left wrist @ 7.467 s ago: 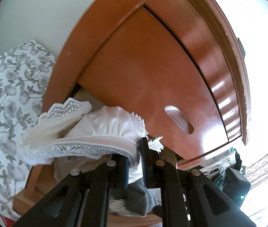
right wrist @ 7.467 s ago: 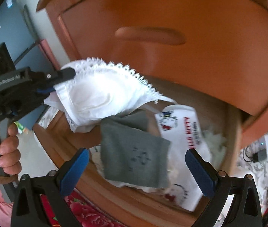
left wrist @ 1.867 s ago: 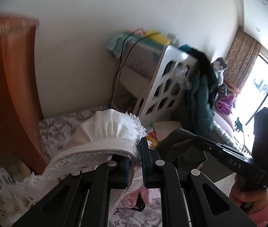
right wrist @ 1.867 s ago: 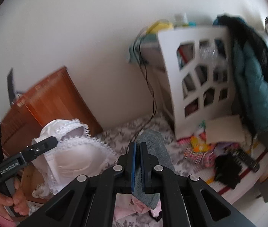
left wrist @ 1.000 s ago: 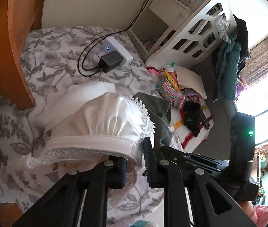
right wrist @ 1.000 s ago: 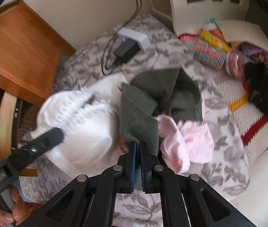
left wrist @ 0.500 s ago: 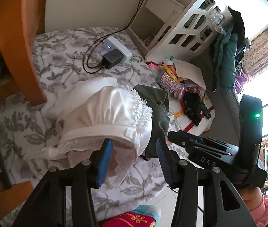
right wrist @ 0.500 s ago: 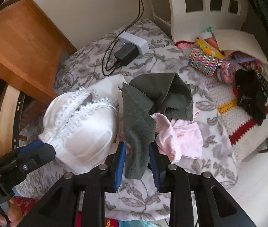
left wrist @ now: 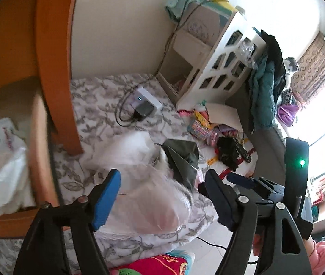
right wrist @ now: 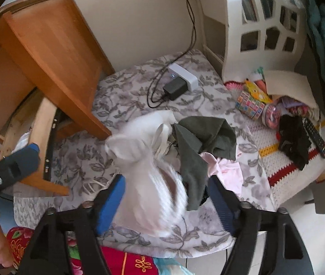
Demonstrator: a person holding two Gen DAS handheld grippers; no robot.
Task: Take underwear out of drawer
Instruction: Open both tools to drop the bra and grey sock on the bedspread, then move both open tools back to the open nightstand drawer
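Note:
A white lace bra (left wrist: 148, 183), blurred by motion, lies loose on the floral bedspread (left wrist: 98, 105), and my left gripper (left wrist: 162, 194) stands open around it without touching. My right gripper (right wrist: 164, 204) is also open, just above the same bra (right wrist: 148, 183). A grey undergarment (right wrist: 199, 146) rests free beside the bra, on a pink garment (right wrist: 226, 171). The grey piece (left wrist: 182, 158) also shows in the left wrist view. The open wooden drawer (left wrist: 41, 137) at the left still holds white clothes (left wrist: 2, 160).
A wooden dresser (right wrist: 48, 45) stands left of the bed. A power strip with a charger (right wrist: 180, 82) and cable lies beyond the pile. A white lattice shelf (right wrist: 265, 23), toys, black cloth and a remote (right wrist: 316, 137) sit at the right. Red bedding (right wrist: 121, 263) lies below.
Both grippers have opened wide. The bra left the left gripper and the grey garment left the right one; both now lie on the bed pile, and the views have pulled back.

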